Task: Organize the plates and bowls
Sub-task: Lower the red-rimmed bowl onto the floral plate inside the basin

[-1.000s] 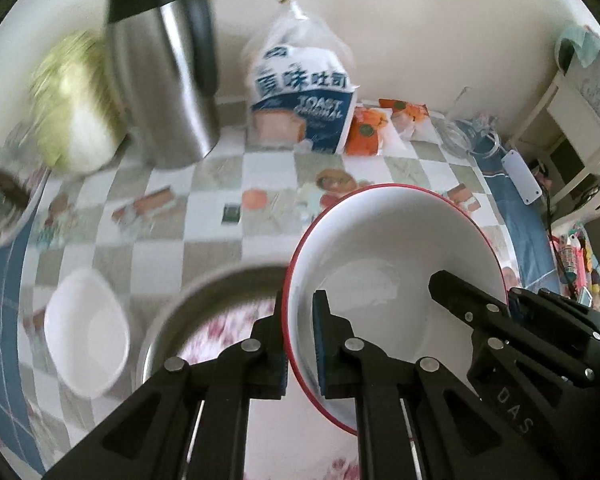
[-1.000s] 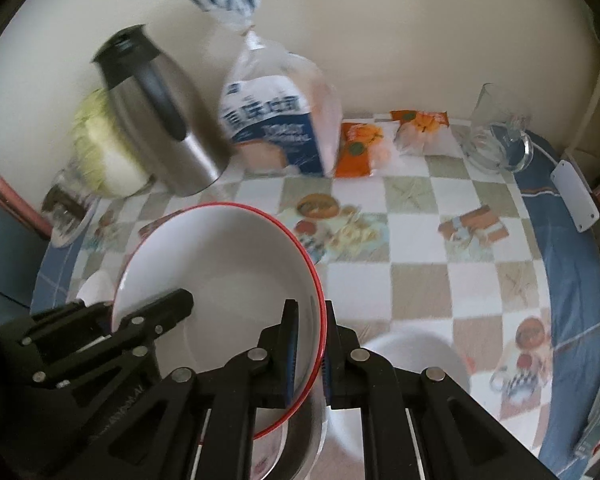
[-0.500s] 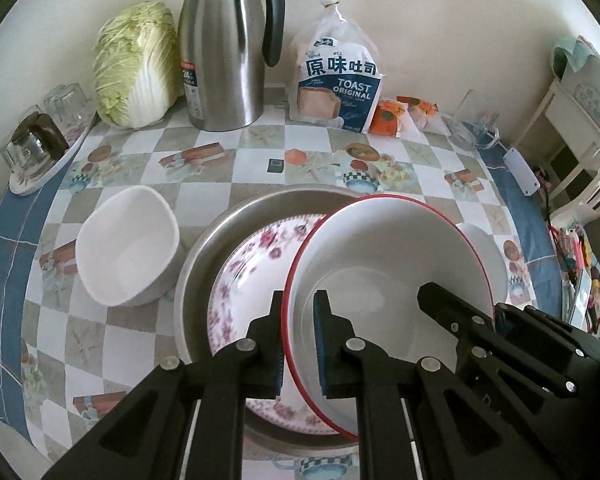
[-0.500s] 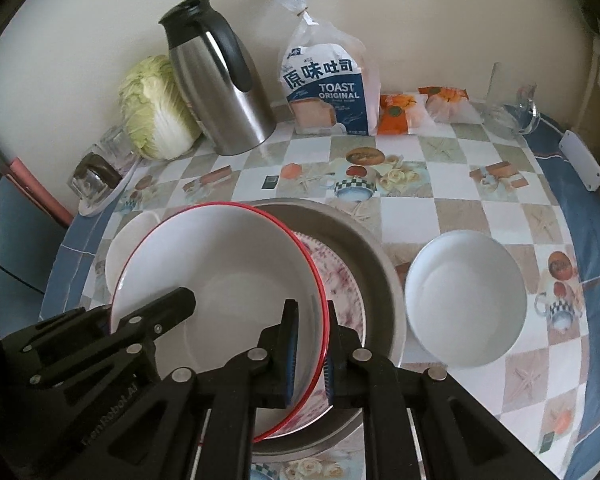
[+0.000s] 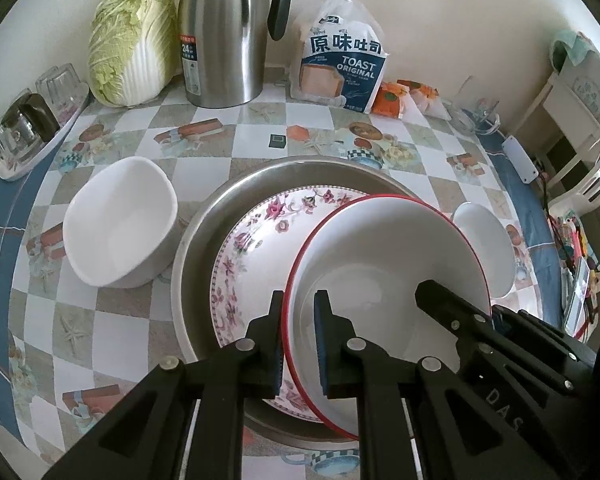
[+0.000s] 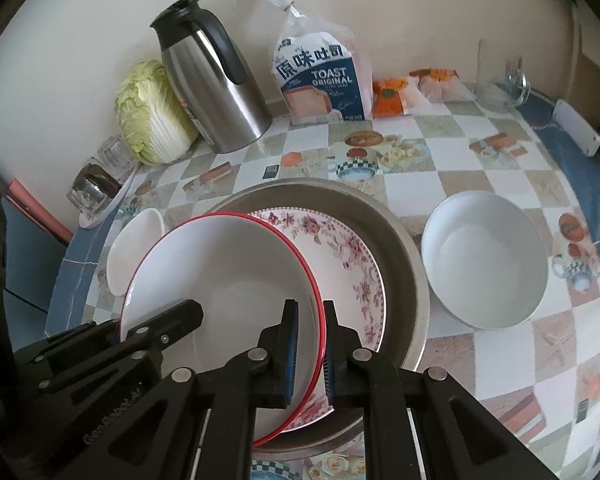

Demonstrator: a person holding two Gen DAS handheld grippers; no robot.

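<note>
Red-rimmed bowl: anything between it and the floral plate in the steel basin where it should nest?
Nothing visible. The red-rimmed bowl, pinched by both claws, hangs over the floral plate, whose exposed surface looks bare inside the steel basin.

We saw both views lit by soft, even daylight, bright on the pale wall (image 5: 440, 8) and dimmer toward the near edge. The fisheye lenses bent the checked tablecloth (image 6: 500, 152) into curves and left black corners around each round picture. The steel jug (image 5: 224, 36) carried a pale vertical sheen, and the white inside of the red-rimmed plate (image 5: 384, 264) was close to washed out (its floor showed only a faint grey shading). Soft shadows lay under the white bowl (image 5: 120, 220) on the left. The centre was sharp; the far right edge of the right wrist view smeared slightly.
</note>
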